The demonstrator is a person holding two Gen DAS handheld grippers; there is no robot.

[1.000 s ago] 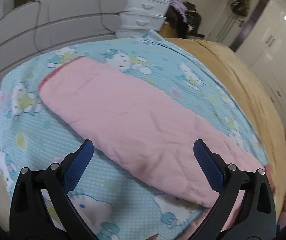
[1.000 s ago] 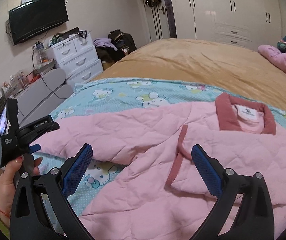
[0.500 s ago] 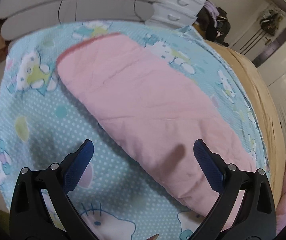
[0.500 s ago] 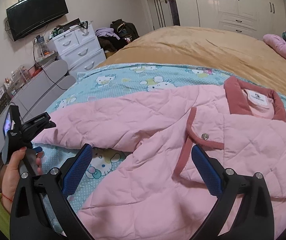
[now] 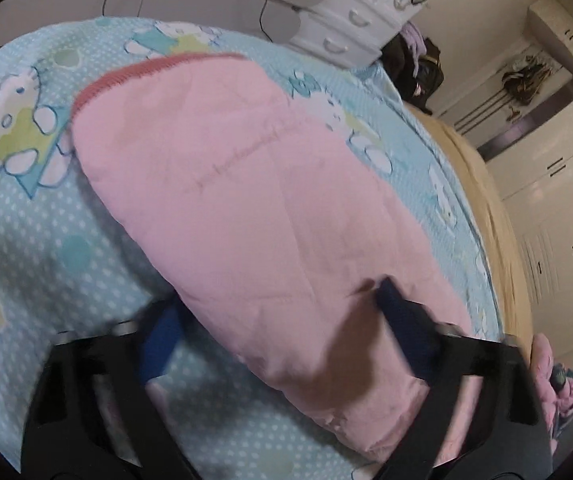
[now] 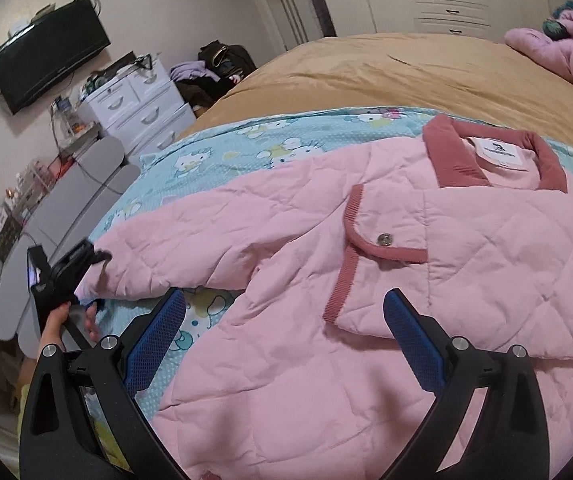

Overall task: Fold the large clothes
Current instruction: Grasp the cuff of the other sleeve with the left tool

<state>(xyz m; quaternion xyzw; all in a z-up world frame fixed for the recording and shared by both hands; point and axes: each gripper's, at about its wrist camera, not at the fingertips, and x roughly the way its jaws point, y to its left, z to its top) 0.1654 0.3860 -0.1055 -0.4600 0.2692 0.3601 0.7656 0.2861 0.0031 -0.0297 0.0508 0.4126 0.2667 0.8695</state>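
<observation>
On the left, the left gripper (image 5: 274,320) straddles the sleeve (image 5: 246,208) of the pink jacket (image 6: 366,280), which lies spread on the cartoon-print sheet (image 5: 46,240) over the bed. Its jaws are closing with the sleeve between them; the right pad looks to dent the quilted cloth while the left pad sits at the sleeve's lower edge against the sheet, so the pinch seems not yet complete. The step in hand is probably taking hold of the sleeve to fold it in across the body. To do it well, the closing should finish before any lift, catching both layers of the padded sleeve and none of the sheet below; a grip nearer the cuff (image 5: 134,74) would give better control of the free end.

Further right, the right gripper (image 6: 286,344) hovers with jaws wide apart over the jacket's front near the underarm, nothing between the pads. It should wait, or pin the body flat while the sleeve comes over.

The left view is blurred by motion, so actual pad contact is hard to judge. The jacket's hem and far sleeve are cut off at the right view's edges. In that view the left gripper's fingers are hidden behind the sleeve end; only its body and the hand (image 6: 62,324) show.
</observation>
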